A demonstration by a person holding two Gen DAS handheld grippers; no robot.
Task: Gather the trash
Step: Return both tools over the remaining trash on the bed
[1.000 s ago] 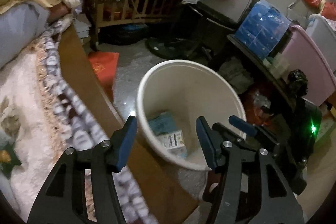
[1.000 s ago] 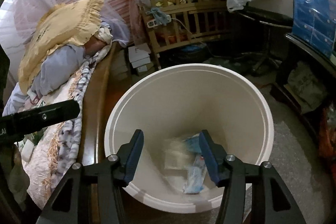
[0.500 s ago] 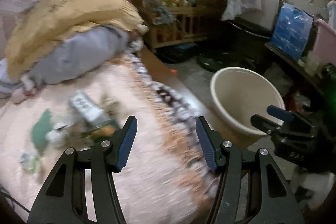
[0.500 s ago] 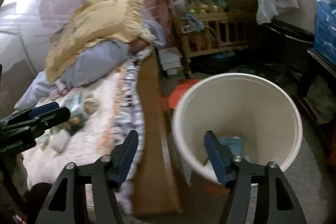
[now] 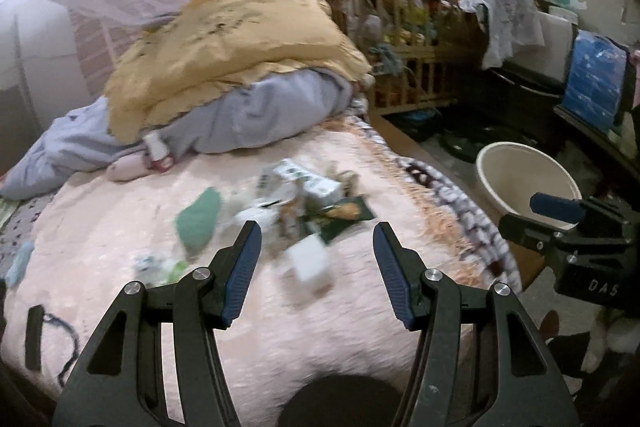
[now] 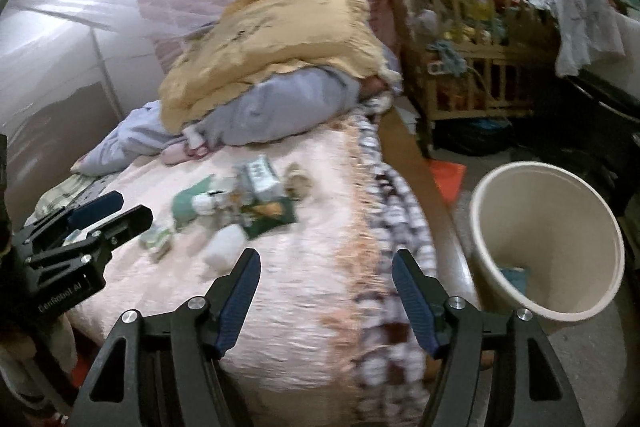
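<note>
Several pieces of trash lie in a pile on the pink bed cover (image 5: 360, 327): a white-and-green carton (image 5: 304, 183), a dark green wrapper (image 5: 344, 213), a green packet (image 5: 200, 217) and a small white box (image 5: 308, 261). My left gripper (image 5: 318, 267) hovers open just short of the white box, with nothing in it. My right gripper (image 6: 326, 263) is open and empty above the bed's fringed edge, with the trash pile (image 6: 248, 195) ahead to its left. The cream bucket (image 6: 560, 227) stands on the floor to the right, with some packets at its bottom.
A yellow pillow (image 5: 224, 55) and grey bedding (image 5: 260, 111) are heaped at the head of the bed. Beyond it stands a cluttered wooden crib (image 6: 472, 75). The bucket (image 5: 520, 183) stands beside the bed's wooden side rail. A black cable (image 5: 60, 331) lies at the near left.
Both grippers swung away from the bucket towards the bed, so the trash pile is in front of them. The right jaws widened after a packet dropped into the bucket.
</note>
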